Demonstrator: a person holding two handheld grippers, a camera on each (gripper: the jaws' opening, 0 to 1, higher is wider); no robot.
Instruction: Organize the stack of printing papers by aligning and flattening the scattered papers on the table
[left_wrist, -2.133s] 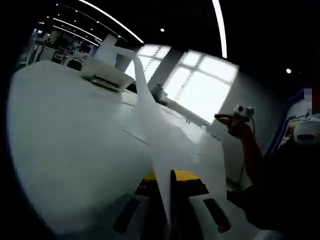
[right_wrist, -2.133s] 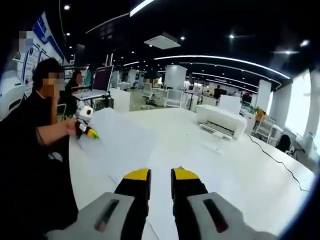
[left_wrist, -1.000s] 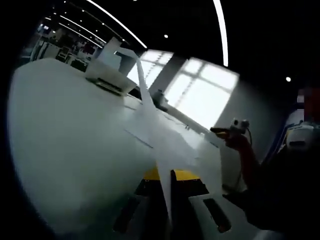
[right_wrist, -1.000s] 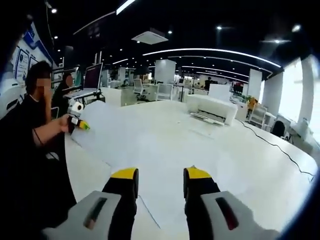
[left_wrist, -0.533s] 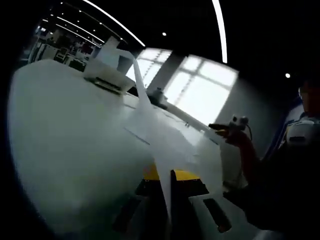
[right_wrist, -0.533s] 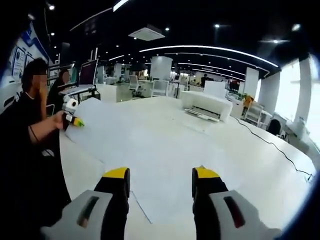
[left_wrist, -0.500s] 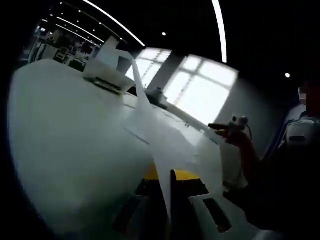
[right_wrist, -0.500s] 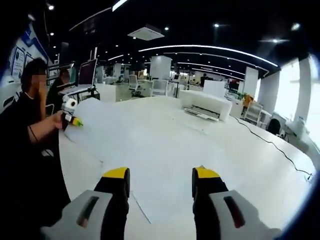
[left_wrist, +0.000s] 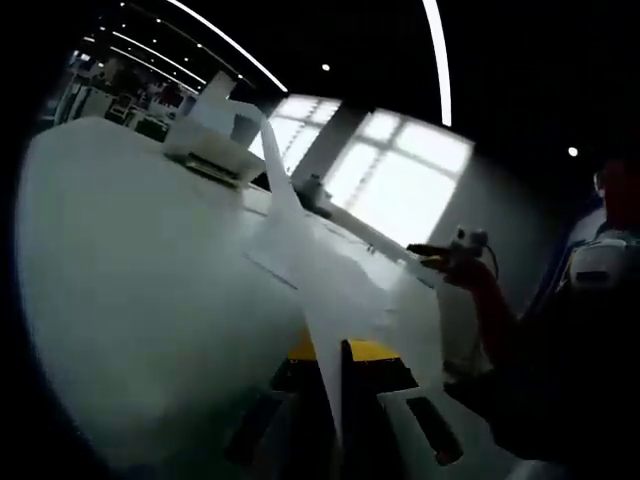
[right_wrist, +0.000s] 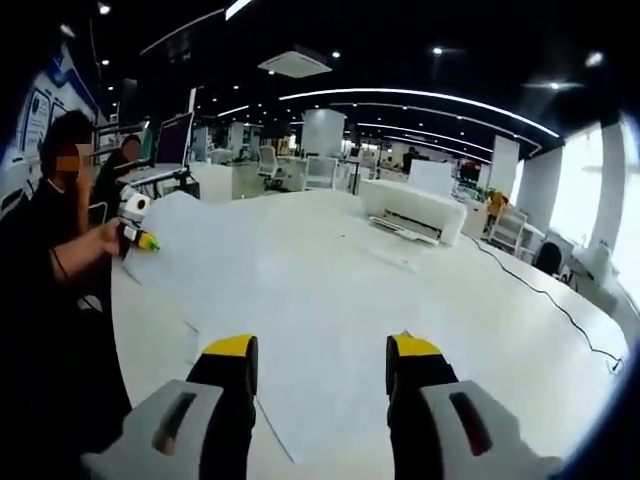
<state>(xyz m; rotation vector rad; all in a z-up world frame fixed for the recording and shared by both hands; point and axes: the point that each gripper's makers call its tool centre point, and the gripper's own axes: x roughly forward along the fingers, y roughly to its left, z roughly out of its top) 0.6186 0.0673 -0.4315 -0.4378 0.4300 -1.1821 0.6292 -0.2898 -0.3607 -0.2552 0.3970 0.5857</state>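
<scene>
The paper (right_wrist: 300, 290) lies spread over the white worktop (right_wrist: 520, 330), one edge lifted at the left claw (right_wrist: 140, 240), the rest flat and reaching down between the jaws of the right claw (right_wrist: 322, 350). Two seconds ago the right claw's yellow-tipped jaws stood nearly together over the sheet; now they stand wide apart with nothing between them but the paper's surface below. Whether they touch it cannot be told. The sheet's near edge has also come lower in the right gripper view than a second ago.

In the left gripper view the left claw (left_wrist: 335, 350) is pinched on the paper (left_wrist: 330, 290), as it was in all the earlier frames; the sheet rises edge-on from between the jaws and runs away toward a peak. Its far corner is lost against the bright windows, and the view is dim and blurred. The right claw (left_wrist: 425, 255) shows beyond the sheet, slightly higher than before, too small to read its jaws.

A white printer (right_wrist: 412, 212) sits further back on the worktop, well apart from the paper, and a cable (right_wrist: 545, 295) trails across the right side.
</scene>
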